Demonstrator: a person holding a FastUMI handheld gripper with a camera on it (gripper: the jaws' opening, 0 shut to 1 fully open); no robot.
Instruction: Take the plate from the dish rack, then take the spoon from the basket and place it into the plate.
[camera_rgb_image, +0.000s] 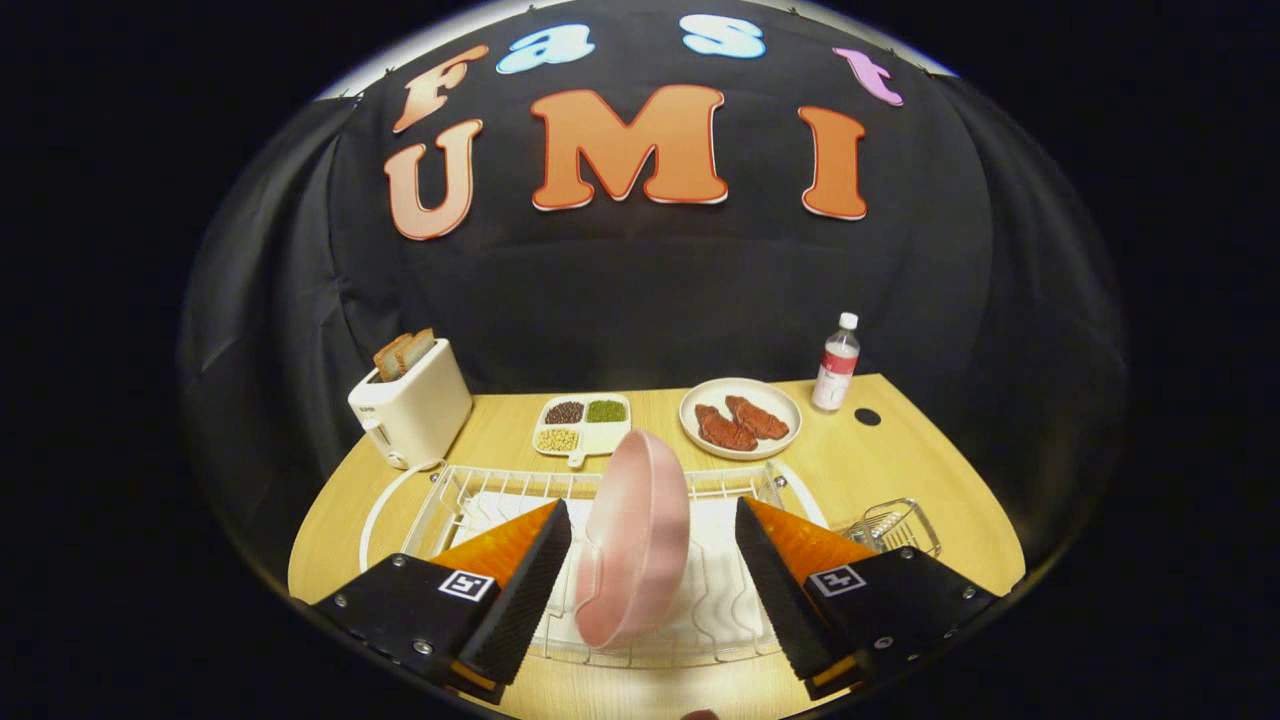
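- Toaster (412, 408) — beyond claw, off to the left, at table's far-left; two bread slices (404, 352) standing in its slots. Not part of task.
- Divided dish (583, 424) — beyond claw, just behind rack's far rail; three sections hold beans/grains, fourth looks bare.
- Dish rack (500, 487) — white wire, directly under and ahead of the fingers (522, 590).
- Claw (654, 585) — wide open, holds nothing; one finger each side of plate, clear gap both sides, no contact.
- Plate (636, 540) — pink, on edge in rack, between the fingers. Edge-on to claw, long axis roughly vertical, top leaning a bit right; hollow face appears to turn left, underside right.
- Step in hand (judged): step 1, plate pick, approach stage; plate not yet gripped or lifted.
- Next move calls for (judged): close fingers across plate's two faces, then lift straight up along the wires so rim clears rack; rim is smooth and may slip if grip is shallow.
- Plate w/ red food (741, 419) — beyond claw, right of divided dish.
- Bottle (836, 376) — far right, upright, beyond that plate.
- Basket (893, 527) — small wire one, just beside right finger, outboard; spoon inside cannot be made out.
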